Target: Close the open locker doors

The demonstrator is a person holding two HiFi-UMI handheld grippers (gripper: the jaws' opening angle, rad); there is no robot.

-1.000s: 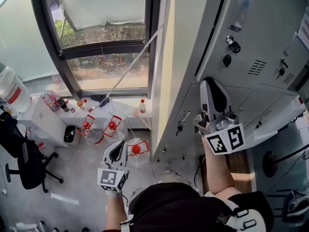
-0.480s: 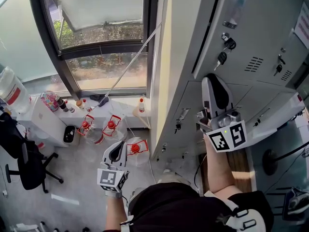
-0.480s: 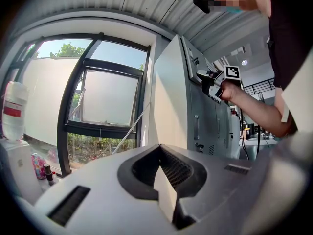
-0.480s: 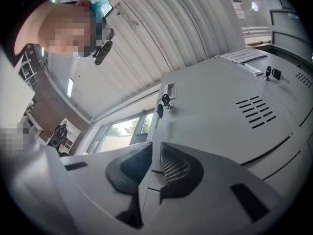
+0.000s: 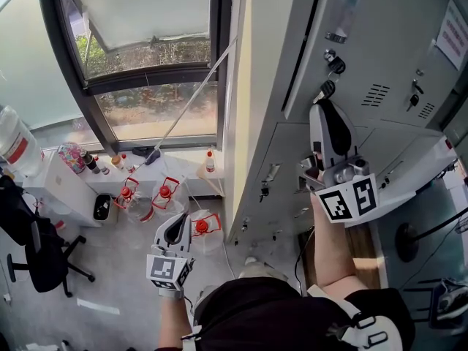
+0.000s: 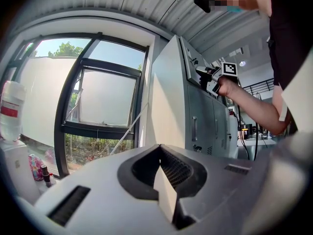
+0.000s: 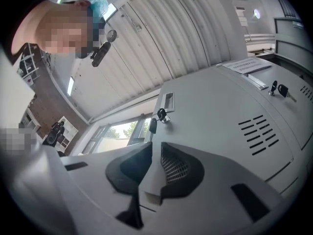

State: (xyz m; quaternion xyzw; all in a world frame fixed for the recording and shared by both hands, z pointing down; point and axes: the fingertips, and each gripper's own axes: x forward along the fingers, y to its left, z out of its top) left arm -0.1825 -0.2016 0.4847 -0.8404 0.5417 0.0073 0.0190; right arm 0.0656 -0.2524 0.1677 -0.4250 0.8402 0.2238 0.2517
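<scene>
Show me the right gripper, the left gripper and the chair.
right gripper [image 5: 322, 110], head view, between its shut tips
left gripper [image 5: 181, 219], head view, between its shut tips
chair [image 5: 42, 257], head view, seat

The lockers [image 5: 380, 50] are showing smooth, matt grey painted metal, their keys [image 5: 325, 88] wearing dark plastic heads. Left of the lockers, the jugs [image 5: 162, 196] are looking like clear glossy plastic, and the floor [image 5: 110, 269] is appearing smooth and grey.
</scene>
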